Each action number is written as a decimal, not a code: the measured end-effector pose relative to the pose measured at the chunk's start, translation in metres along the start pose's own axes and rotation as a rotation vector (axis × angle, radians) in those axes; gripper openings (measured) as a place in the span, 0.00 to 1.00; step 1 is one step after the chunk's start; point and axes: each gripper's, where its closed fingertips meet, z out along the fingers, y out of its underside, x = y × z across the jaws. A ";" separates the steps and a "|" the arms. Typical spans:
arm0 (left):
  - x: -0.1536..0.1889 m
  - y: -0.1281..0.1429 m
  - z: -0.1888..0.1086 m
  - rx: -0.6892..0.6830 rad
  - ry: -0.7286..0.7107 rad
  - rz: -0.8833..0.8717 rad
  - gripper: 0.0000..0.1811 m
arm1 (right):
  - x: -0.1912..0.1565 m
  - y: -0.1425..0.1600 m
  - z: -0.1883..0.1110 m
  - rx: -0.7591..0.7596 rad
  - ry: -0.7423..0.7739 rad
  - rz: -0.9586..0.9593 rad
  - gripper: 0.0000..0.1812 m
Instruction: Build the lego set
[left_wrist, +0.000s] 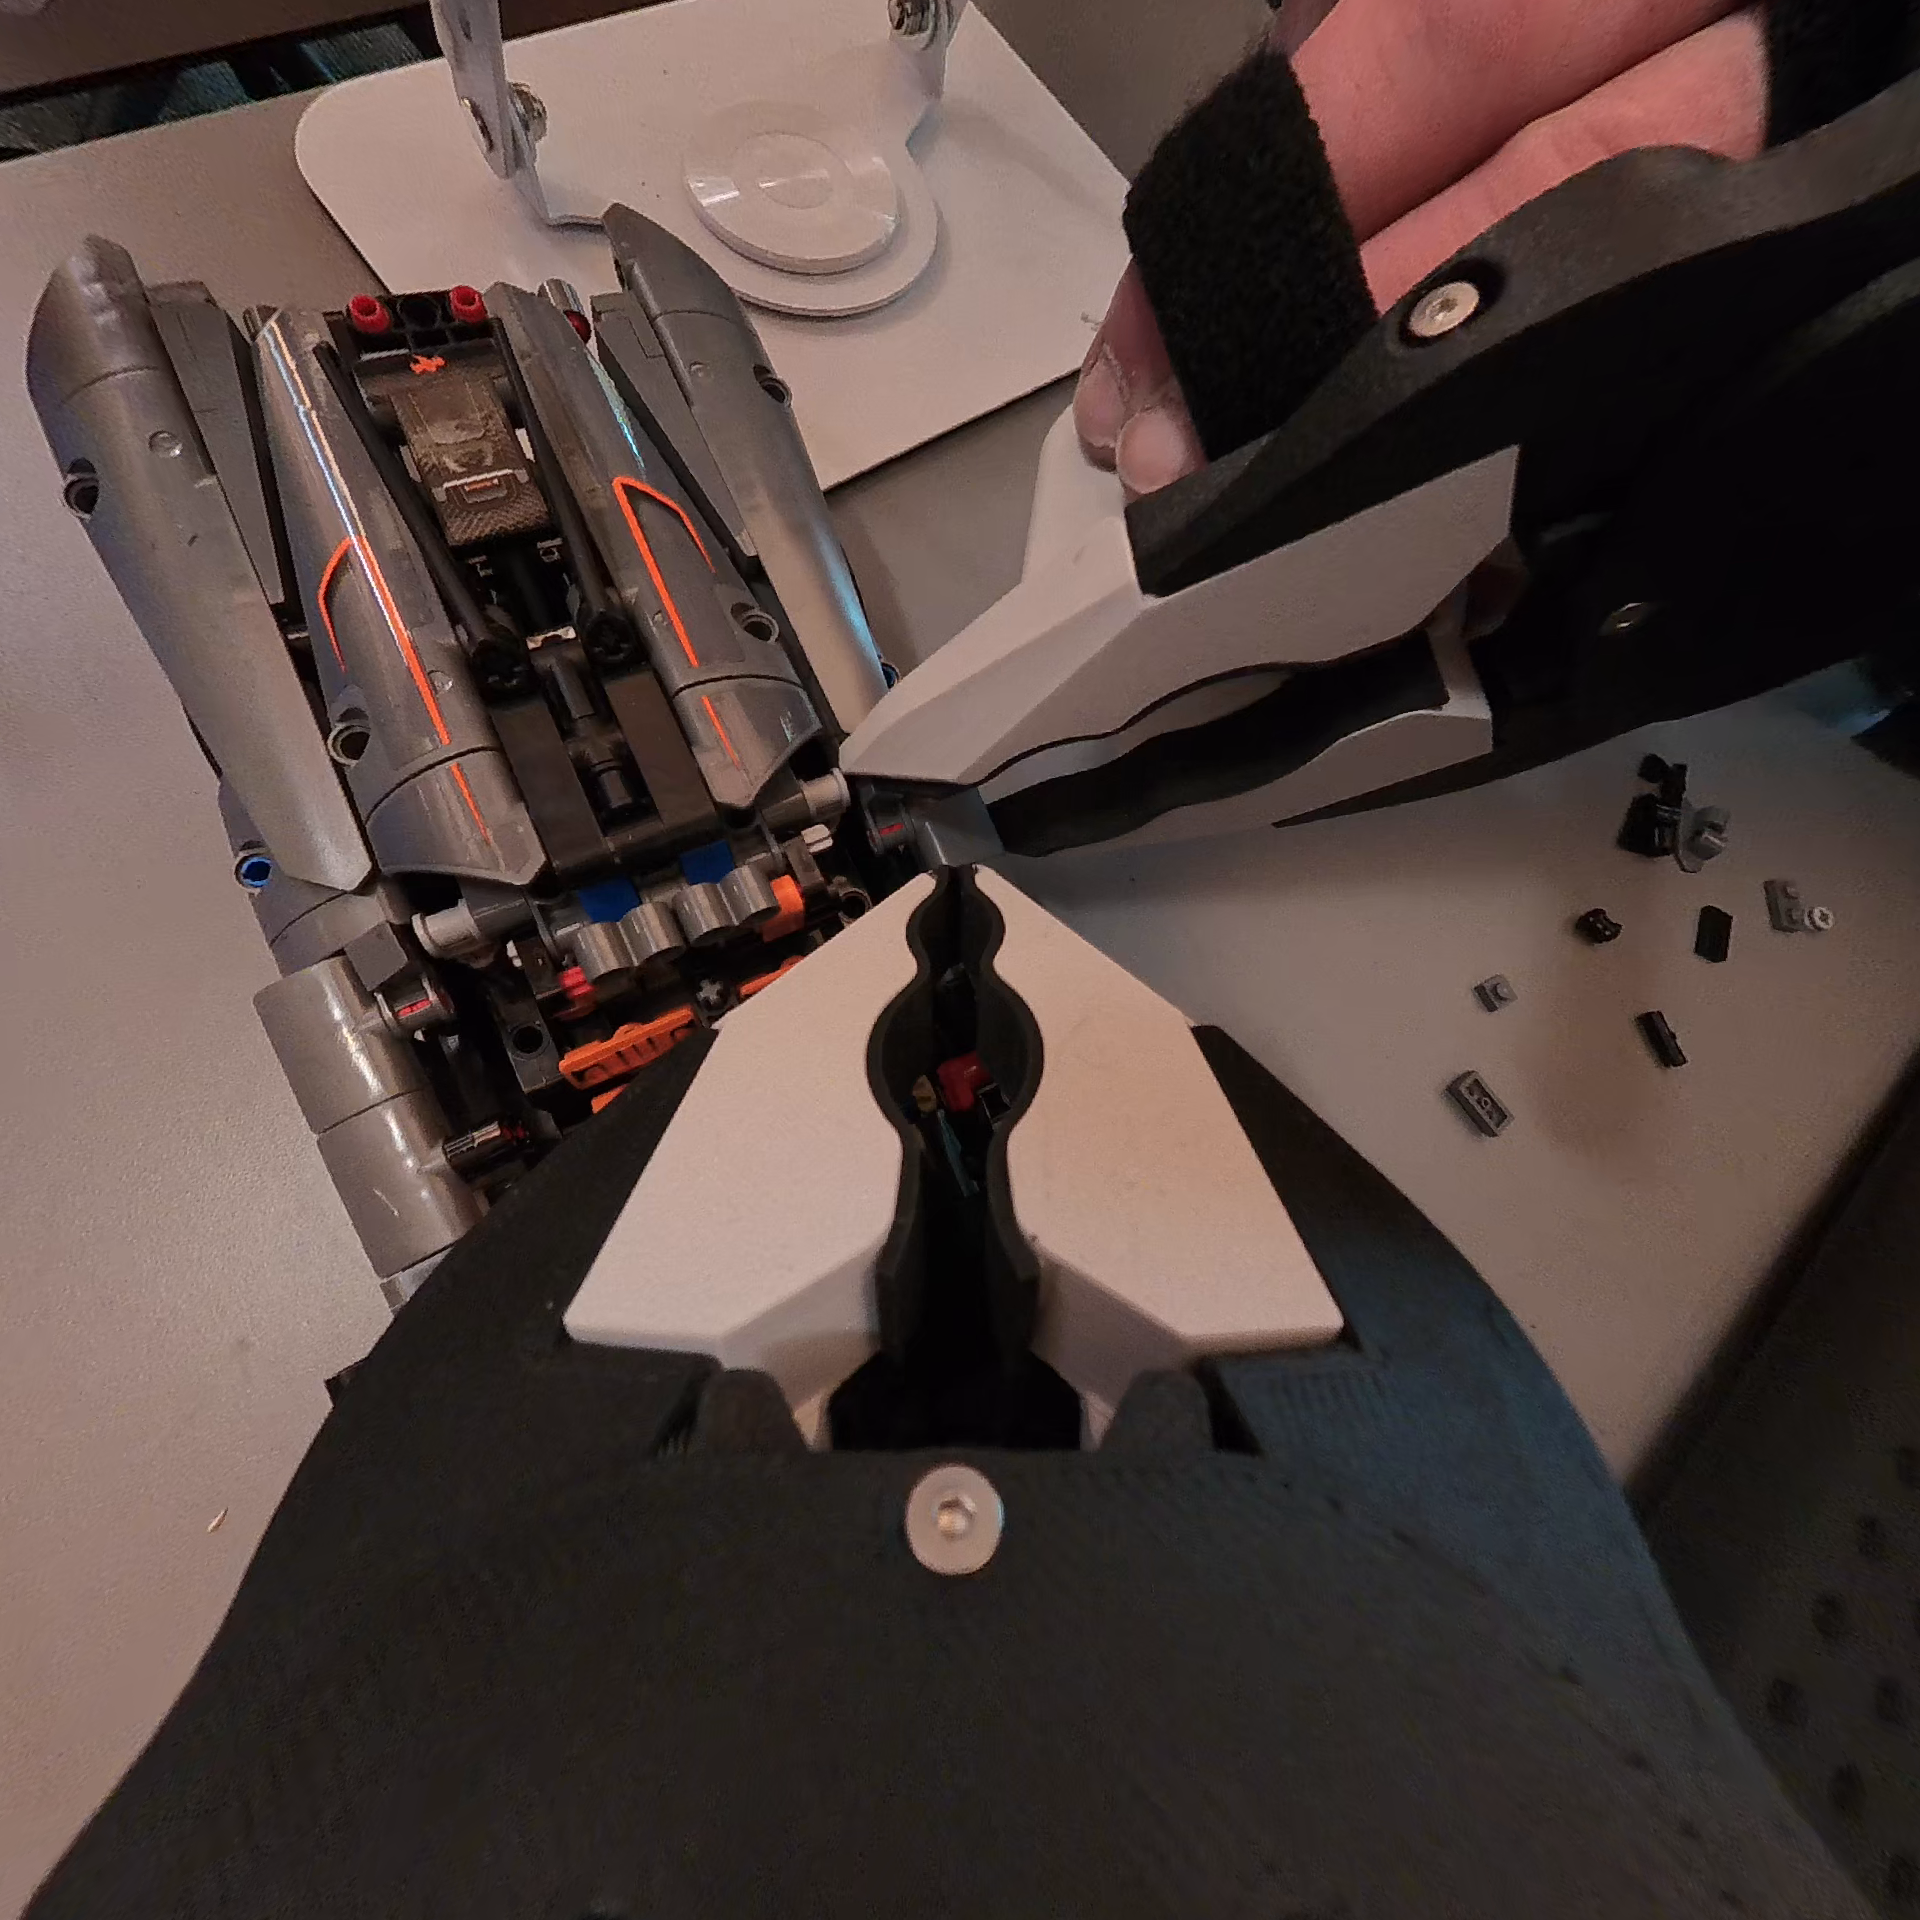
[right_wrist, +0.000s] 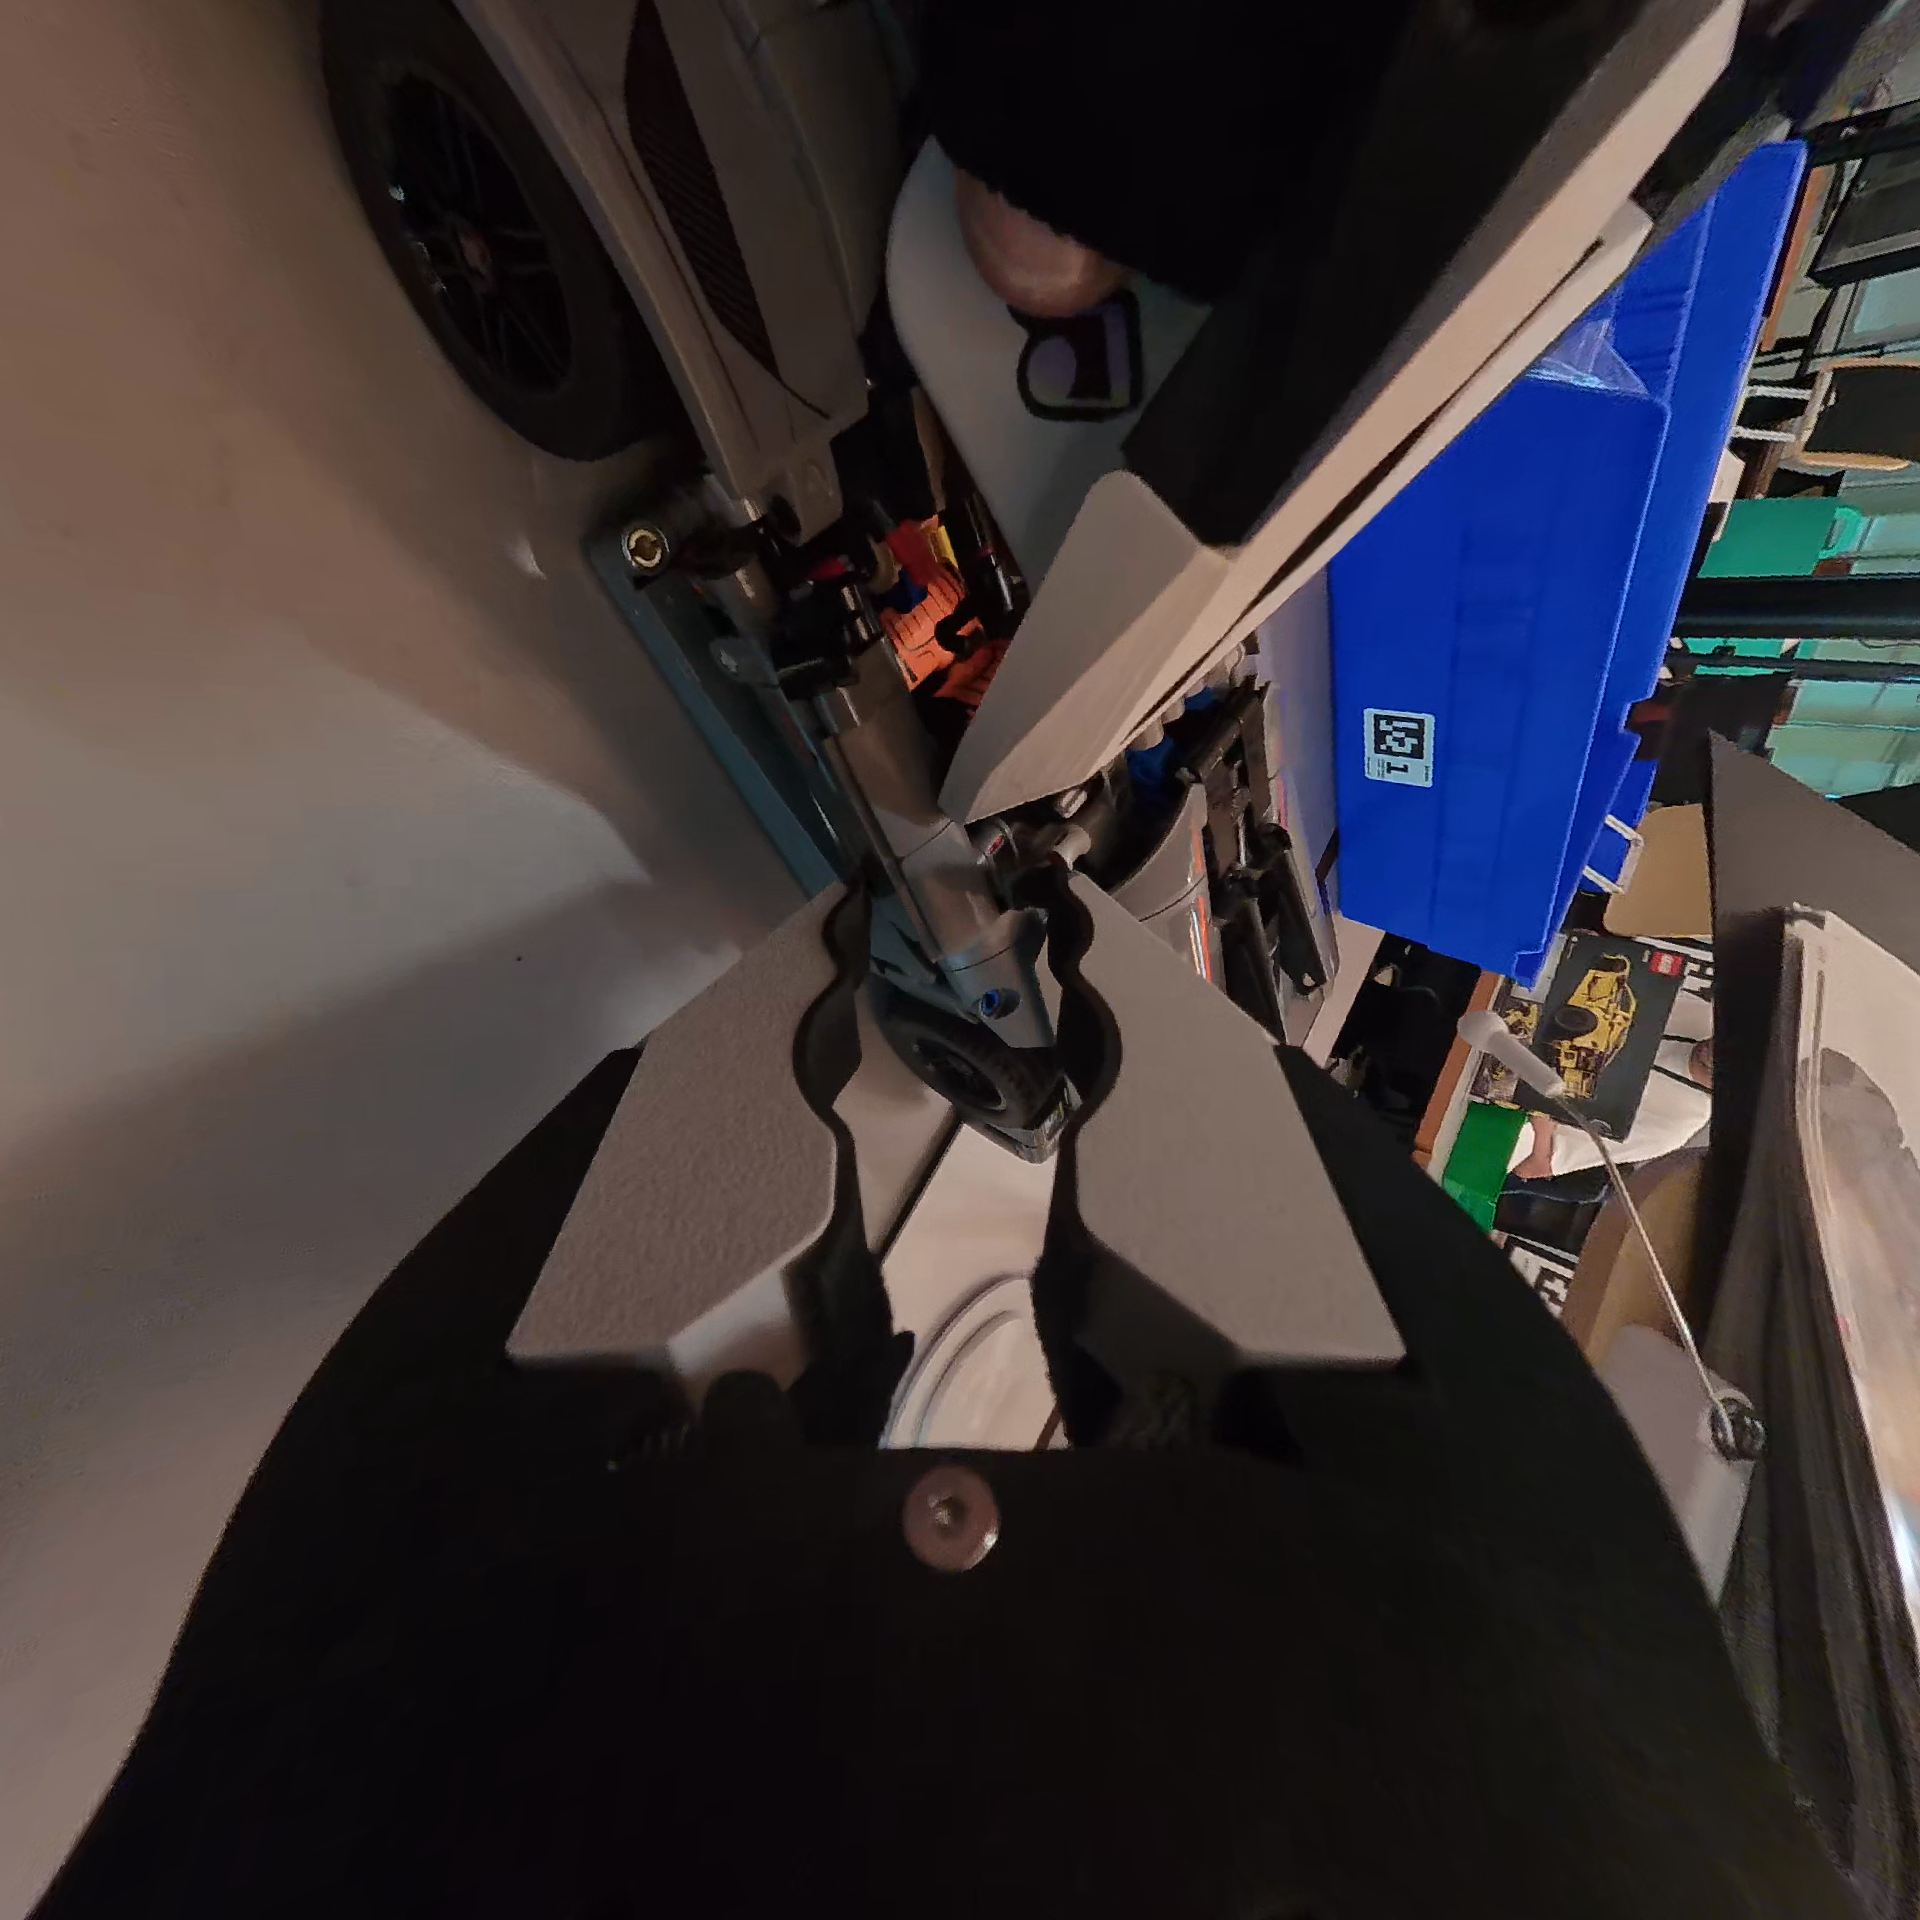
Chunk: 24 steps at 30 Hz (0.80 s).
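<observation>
- Grey panels with orange lines already clad the car (left_wrist: 447, 623), which lies on the table (left_wrist: 125, 1143) with a wheel (right_wrist: 468, 239) fitted; I judge the body mostly built.
- Exposed black, blue and orange beams at the near end, plus loose bits (left_wrist: 1662, 935) scattered to the right on the table, suggest the build is not finished.
- Left gripper (left_wrist: 951, 883) has its fingers nearly together at the tips, just beside the car's near corner; small parts show through the gap, but whether it clamps anything I cannot tell.
- Right gripper (right_wrist: 961, 904) has its fingers a little apart around a grey piece at that same corner; contact is unclear.
- Writing: a sticker on the blue bin (right_wrist: 1507, 623) and a yellow-car box (right_wrist: 1579, 1029) carry print, left unread.
</observation>
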 end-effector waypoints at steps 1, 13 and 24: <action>0.000 0.000 0.000 0.000 0.000 0.000 0.00 | 0.000 0.000 0.000 0.004 0.000 0.005 0.18; 0.000 0.000 0.000 0.000 0.003 -0.003 0.00 | -0.001 -0.001 0.001 0.054 -0.013 0.062 0.18; 0.000 0.000 0.000 -0.002 0.004 -0.004 0.00 | -0.002 0.000 0.001 0.029 0.006 0.040 0.18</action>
